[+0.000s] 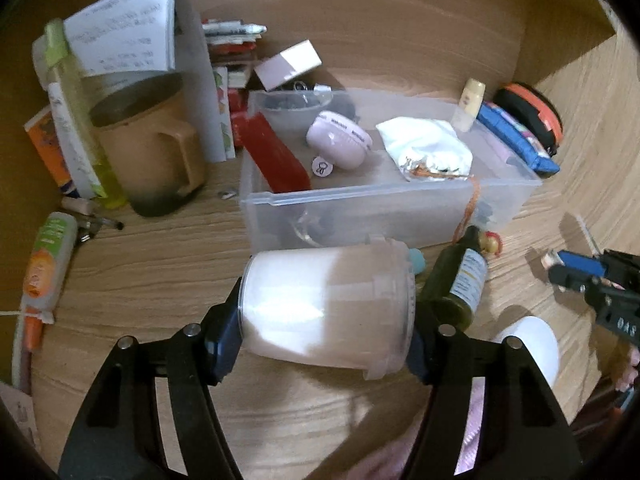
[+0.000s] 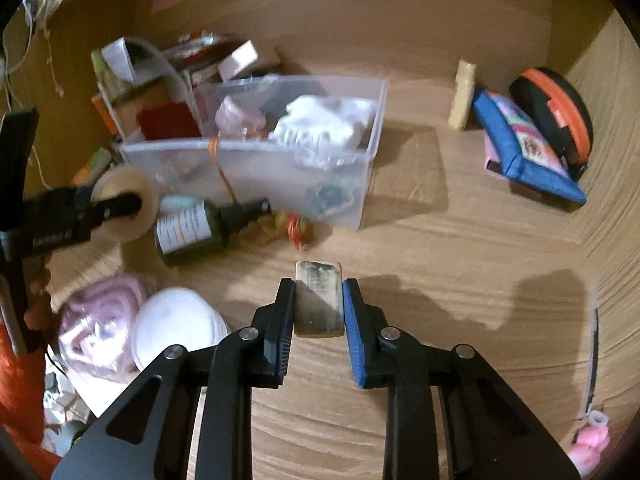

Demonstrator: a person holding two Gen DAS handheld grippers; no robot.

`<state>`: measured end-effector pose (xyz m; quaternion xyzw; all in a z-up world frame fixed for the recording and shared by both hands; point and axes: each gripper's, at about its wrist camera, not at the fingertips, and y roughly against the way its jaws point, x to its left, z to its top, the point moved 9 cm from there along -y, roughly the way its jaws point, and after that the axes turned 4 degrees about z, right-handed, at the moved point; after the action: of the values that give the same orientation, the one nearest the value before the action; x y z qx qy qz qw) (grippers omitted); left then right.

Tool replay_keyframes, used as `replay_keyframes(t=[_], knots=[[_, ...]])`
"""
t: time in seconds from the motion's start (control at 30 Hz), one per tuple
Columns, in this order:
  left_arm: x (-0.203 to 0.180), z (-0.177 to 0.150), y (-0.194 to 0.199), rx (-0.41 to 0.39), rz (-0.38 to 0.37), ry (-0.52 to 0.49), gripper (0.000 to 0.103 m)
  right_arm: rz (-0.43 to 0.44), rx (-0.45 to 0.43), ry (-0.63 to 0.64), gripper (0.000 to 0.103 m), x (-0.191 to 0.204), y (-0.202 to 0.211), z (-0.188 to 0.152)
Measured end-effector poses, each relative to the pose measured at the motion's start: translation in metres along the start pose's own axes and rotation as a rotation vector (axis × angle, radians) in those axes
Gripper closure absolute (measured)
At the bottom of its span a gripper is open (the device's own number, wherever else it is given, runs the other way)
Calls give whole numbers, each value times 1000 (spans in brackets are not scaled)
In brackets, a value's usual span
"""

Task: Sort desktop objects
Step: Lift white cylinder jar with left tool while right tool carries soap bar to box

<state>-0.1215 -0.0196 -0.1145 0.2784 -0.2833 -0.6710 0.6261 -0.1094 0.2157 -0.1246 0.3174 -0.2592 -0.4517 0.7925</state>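
A white translucent jar (image 1: 320, 304) lies sideways between the pads of my left gripper (image 1: 324, 332), which is shut on it just above the wooden desk. In the right wrist view the same jar (image 2: 132, 220) shows end-on at the left, with the left gripper (image 2: 116, 204) around it. My right gripper (image 2: 319, 316) is shut on a small, smudged beige eraser block (image 2: 319, 296) over bare desk. From the left wrist view the right gripper (image 1: 580, 276) appears at the right edge. A clear plastic bin (image 1: 384, 200) (image 2: 248, 148) with several items inside stands just beyond both grippers.
A dark green bottle (image 1: 460, 280) (image 2: 188, 228) lies in front of the bin. A round white lid (image 1: 536, 340) (image 2: 176, 328) sits beside it. A tan mug (image 1: 152, 152) and papers stand at the left. A blue pouch (image 2: 528, 148) and orange-black case (image 2: 556, 116) lie at the back right.
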Motion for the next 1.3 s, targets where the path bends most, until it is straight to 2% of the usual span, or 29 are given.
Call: replay_keyframes(t=[0.23, 0.5, 0.9, 1.3], knots=[[6, 17, 47, -99, 14, 28, 37, 14, -65, -4, 81, 1, 16, 22], [6, 47, 82, -198, 33, 40, 37, 34, -119, -7, 81, 0, 27, 44], [-9, 85, 96, -259, 17, 40, 37, 53, -186, 42, 81, 18, 32, 79], [-24, 118, 79, -258, 1, 27, 37, 54, -244, 53, 81, 17, 33, 114]])
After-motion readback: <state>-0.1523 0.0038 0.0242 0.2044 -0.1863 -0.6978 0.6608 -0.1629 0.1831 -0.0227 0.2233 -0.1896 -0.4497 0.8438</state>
